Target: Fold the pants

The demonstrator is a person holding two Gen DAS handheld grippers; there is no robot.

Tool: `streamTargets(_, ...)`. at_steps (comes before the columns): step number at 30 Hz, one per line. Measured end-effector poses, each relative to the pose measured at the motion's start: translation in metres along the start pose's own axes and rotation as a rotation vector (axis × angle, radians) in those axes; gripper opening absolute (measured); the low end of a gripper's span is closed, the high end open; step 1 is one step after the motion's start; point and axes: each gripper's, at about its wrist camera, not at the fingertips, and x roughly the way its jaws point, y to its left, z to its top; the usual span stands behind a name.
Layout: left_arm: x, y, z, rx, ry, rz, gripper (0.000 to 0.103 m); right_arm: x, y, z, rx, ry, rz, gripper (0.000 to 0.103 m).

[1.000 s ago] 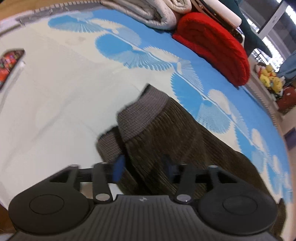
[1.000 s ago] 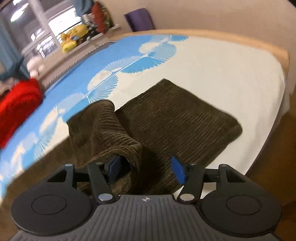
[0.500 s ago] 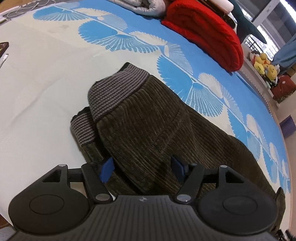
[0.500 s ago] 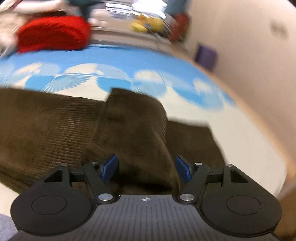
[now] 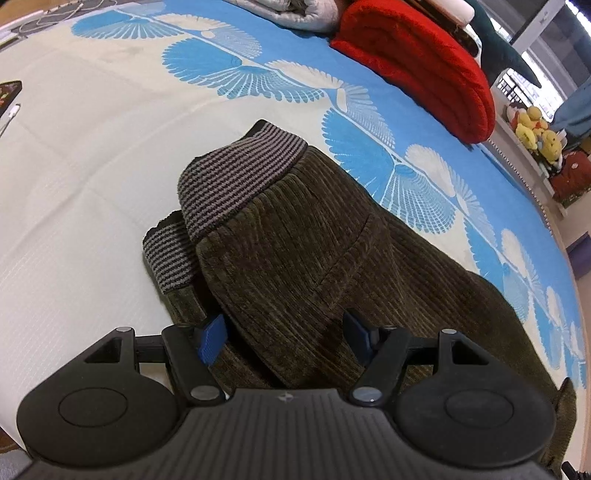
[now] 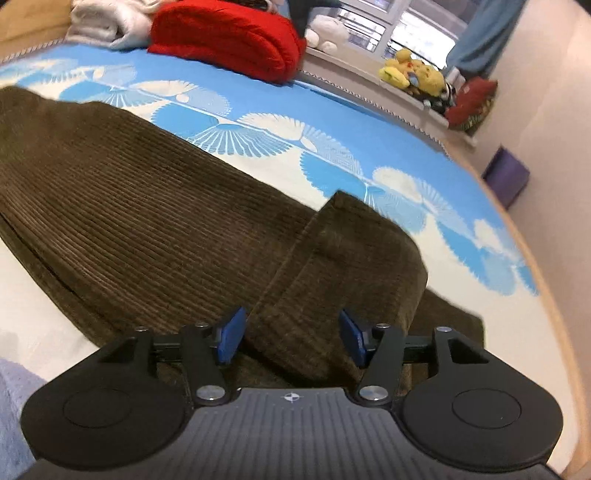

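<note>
Dark olive corduroy pants [image 5: 314, 258] lie on the bed cover [image 5: 92, 166], and their striped grey waistband [image 5: 240, 177] is doubled over itself. My left gripper [image 5: 284, 336] sits low over the waist end, open, with a fold of corduroy between its blue pads. In the right wrist view the pants [image 6: 129, 206] stretch away to the left, and a leg end [image 6: 351, 258] is folded back on top. My right gripper [image 6: 291, 338] straddles that leg end. Its jaws are closing, with the cloth between them and no firm pinch visible.
A red folded blanket [image 5: 417, 62] and a pale blanket [image 5: 295, 11] lie at the bed's far side, with plush toys [image 6: 410, 74] on the sill beyond. A phone [image 5: 7, 96] is at the left edge. The bed's wooden edge [image 6: 554, 295] and a purple box [image 6: 506, 177] are to the right.
The right gripper has rolled and swung over, and the leg end it carried now lies folded on the pants. The left jaws have widened, and the waist fold has settled onto the bed.
</note>
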Motion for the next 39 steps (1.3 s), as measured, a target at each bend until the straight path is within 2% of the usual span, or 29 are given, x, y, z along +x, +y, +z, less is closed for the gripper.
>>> streamTargets(1,0.001,-0.002,0.000,0.011,0.000,0.007,0.073,0.004,-0.001,-0.003,0.021,0.017,0.001,0.060)
streamTargets(4,0.001,-0.004,-0.001,0.030,0.001,0.013,0.073,0.020,0.001,-0.013,0.027,0.070,-0.067,0.059)
streamTargets(5,0.001,-0.003,-0.001,0.028,0.002,0.009,0.073,0.024,0.001,-0.016,0.029,0.074,-0.058,0.045)
streamTargets(6,0.000,-0.001,-0.001,0.021,0.001,0.003,0.073,0.024,0.001,-0.017,0.041,0.065,-0.035,0.018)
streamTargets(8,-0.001,0.002,0.000,0.001,0.001,-0.002,0.073,0.017,-0.005,-0.013,0.098,0.035,-0.023,0.016)
streamTargets(9,-0.001,0.003,0.000,-0.007,0.003,-0.003,0.073,0.006,-0.013,-0.009,0.142,-0.014,-0.033,0.012)
streamTargets(10,0.000,0.004,0.001,-0.014,0.003,-0.003,0.073,-0.008,-0.025,-0.005,0.211,-0.068,-0.038,0.012)
streamTargets(13,0.000,0.004,0.001,-0.013,0.002,0.002,0.073,-0.054,-0.089,-0.005,0.562,-0.217,-0.069,0.012)
streamTargets(15,0.000,0.003,0.001,-0.007,0.001,0.005,0.073,-0.079,-0.140,-0.031,0.832,-0.277,-0.109,0.012)
streamTargets(17,0.000,0.002,0.001,-0.002,0.002,0.008,0.073,-0.077,-0.177,-0.070,1.032,-0.228,-0.135,0.012)
streamTargets(20,-0.002,0.000,0.000,0.011,0.004,0.012,0.072,-0.033,-0.196,-0.136,1.247,0.008,-0.112,0.012)
streamTargets(21,-0.003,0.000,0.000,0.015,0.003,0.014,0.070,-0.023,-0.194,-0.157,1.321,0.044,-0.115,0.012)
streamTargets(23,-0.007,0.000,-0.001,0.020,-0.005,0.013,0.053,-0.024,-0.186,-0.172,1.351,-0.044,-0.100,0.012)
streamTargets(24,-0.008,0.000,-0.001,0.022,-0.013,0.016,0.033,-0.025,-0.183,-0.174,1.361,-0.060,-0.104,0.014)
streamTargets(25,-0.010,0.002,0.000,0.019,-0.019,0.020,0.025,-0.025,-0.182,-0.175,1.371,-0.069,-0.102,0.014)
streamTargets(28,-0.015,0.008,0.003,-0.017,-0.030,0.000,0.009,-0.028,-0.185,-0.175,1.391,-0.065,-0.088,0.014)
streamTargets(33,-0.028,0.008,0.006,-0.020,-0.059,-0.018,0.004,-0.035,-0.197,-0.156,1.375,-0.108,-0.077,0.012)
streamTargets(39,-0.052,0.012,0.015,-0.030,-0.107,-0.017,0.004,-0.064,-0.208,-0.129,1.362,-0.182,-0.074,0.010)
